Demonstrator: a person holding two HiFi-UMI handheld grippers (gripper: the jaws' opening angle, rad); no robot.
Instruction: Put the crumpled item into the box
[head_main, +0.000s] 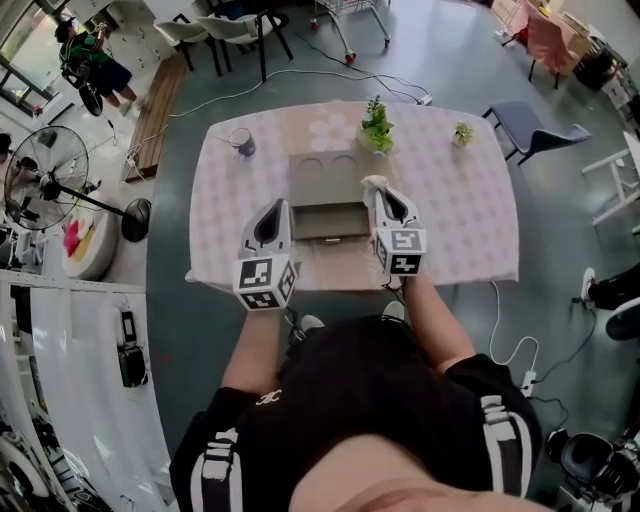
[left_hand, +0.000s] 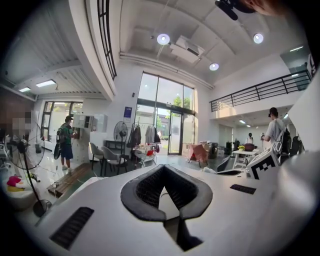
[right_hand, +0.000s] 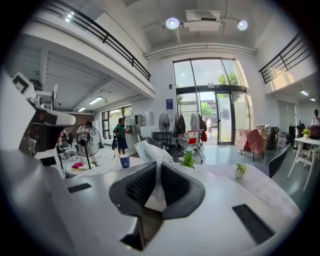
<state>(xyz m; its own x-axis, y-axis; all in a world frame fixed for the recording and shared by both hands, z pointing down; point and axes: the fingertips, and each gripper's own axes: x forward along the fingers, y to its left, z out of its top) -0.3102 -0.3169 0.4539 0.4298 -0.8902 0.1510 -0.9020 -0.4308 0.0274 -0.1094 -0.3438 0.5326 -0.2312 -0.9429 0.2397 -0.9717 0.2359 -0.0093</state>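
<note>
While the right gripper's (right_hand: 156, 169) fingers pinch the white crumpled item (right_hand: 148, 151), probably tissue, just over the open box's (head_main: 322, 178) right edge on the surface (head_main: 470, 215), the left gripper (left_hand: 163, 169) hangs beside the box's left edge, its fingers closed on nothing.

Head view: from above the person, facing steeply down on the desk (head_main: 470, 220), with left gripper (head_main: 272, 212) and right gripper (head_main: 383, 195) close below. Each gripper view sits right behind its own fingers (left_hand: 145, 192) (right_hand: 132, 187), facing level across the hall. Mug (head_main: 242, 143) (right_hand: 124, 160) beyond the right fingers shows in head view and right gripper view.
</note>
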